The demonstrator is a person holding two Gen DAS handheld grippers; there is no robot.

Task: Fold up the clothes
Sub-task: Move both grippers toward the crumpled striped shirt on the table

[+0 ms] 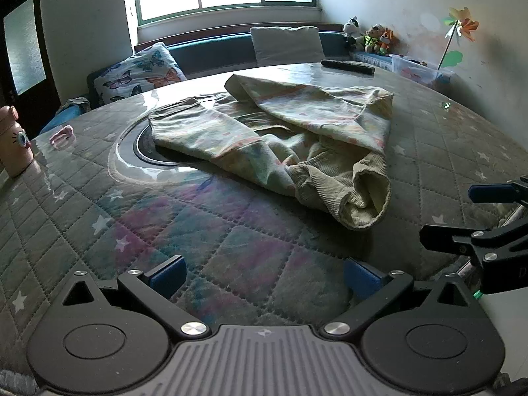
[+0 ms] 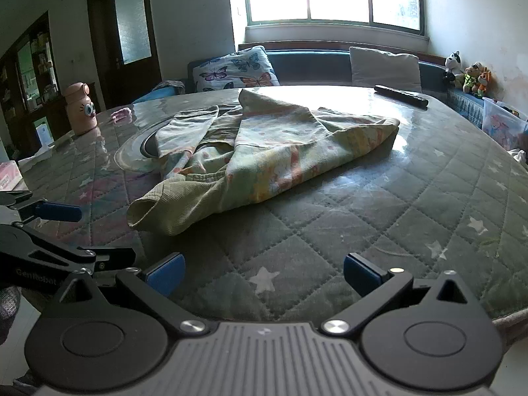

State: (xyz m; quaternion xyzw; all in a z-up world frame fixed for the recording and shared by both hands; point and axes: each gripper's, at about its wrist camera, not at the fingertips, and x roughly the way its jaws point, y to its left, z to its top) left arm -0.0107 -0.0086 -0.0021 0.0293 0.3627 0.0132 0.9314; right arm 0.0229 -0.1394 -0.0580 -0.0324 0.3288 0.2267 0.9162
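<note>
A pale green patterned garment (image 1: 280, 132) lies crumpled on the round quilted table (image 1: 165, 224), its ribbed cuff (image 1: 359, 198) pointing toward me. It also shows in the right wrist view (image 2: 264, 151), cuff (image 2: 148, 211) at the near left. My left gripper (image 1: 264, 275) is open and empty, low over the table's near edge, short of the cuff. My right gripper (image 2: 264, 274) is open and empty, also at the near edge. Each gripper shows in the other's view: the right one (image 1: 462, 217) at the right, the left one (image 2: 76, 231) at the left.
A pink bottle (image 2: 81, 109) stands at the table's far left beside a small pink object (image 2: 122, 114). A dark remote (image 2: 401, 96) lies at the far right. A glass turntable ring (image 1: 145, 151) sits under the garment. A bench with cushions (image 1: 138, 72) and plush toys (image 1: 373, 38) lies behind.
</note>
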